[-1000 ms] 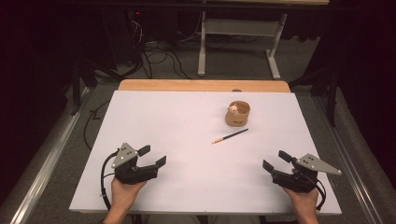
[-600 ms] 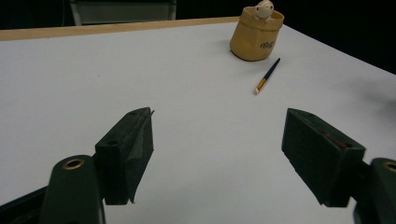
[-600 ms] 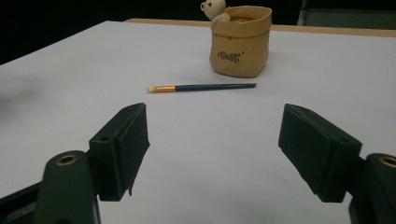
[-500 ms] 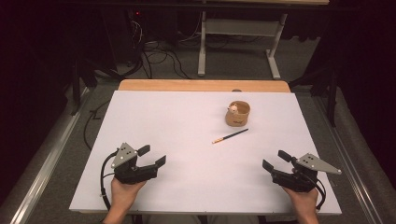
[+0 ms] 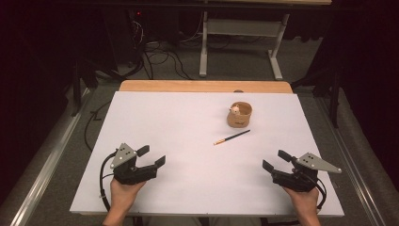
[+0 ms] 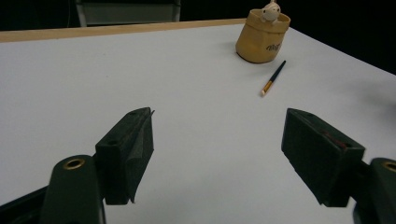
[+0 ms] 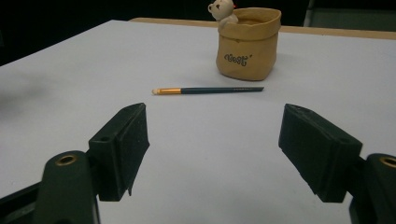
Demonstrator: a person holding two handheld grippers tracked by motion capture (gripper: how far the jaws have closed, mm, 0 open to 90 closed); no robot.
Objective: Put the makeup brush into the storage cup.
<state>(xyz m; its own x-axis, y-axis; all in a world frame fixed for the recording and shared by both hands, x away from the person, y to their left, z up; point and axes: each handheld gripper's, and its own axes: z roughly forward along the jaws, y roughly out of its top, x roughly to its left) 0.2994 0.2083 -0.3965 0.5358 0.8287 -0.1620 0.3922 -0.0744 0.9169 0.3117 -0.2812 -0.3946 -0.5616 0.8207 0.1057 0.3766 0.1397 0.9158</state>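
Note:
A tan pouch-shaped cup [image 5: 239, 115] with a small white bear on its rim stands upright on the white table top [image 5: 188, 122], right of centre. Just in front of it lies a thin dark brush [image 5: 232, 137] with a gold ferrule and pale tip. The cup [image 6: 262, 37] and brush [image 6: 273, 78] sit far ahead in the left gripper view; in the right gripper view the brush [image 7: 208, 90] lies across, before the cup [image 7: 248, 43]. My left gripper [image 5: 151, 157] rests open at the near left. My right gripper [image 5: 276, 160] rests open at the near right. Both hold nothing.
A wooden strip [image 5: 205, 86] runs along the table's far edge. Beyond it stand a metal desk frame [image 5: 240, 44] and loose cables [image 5: 155, 56] on the floor. A metal rail [image 5: 44, 165] runs along the left side.

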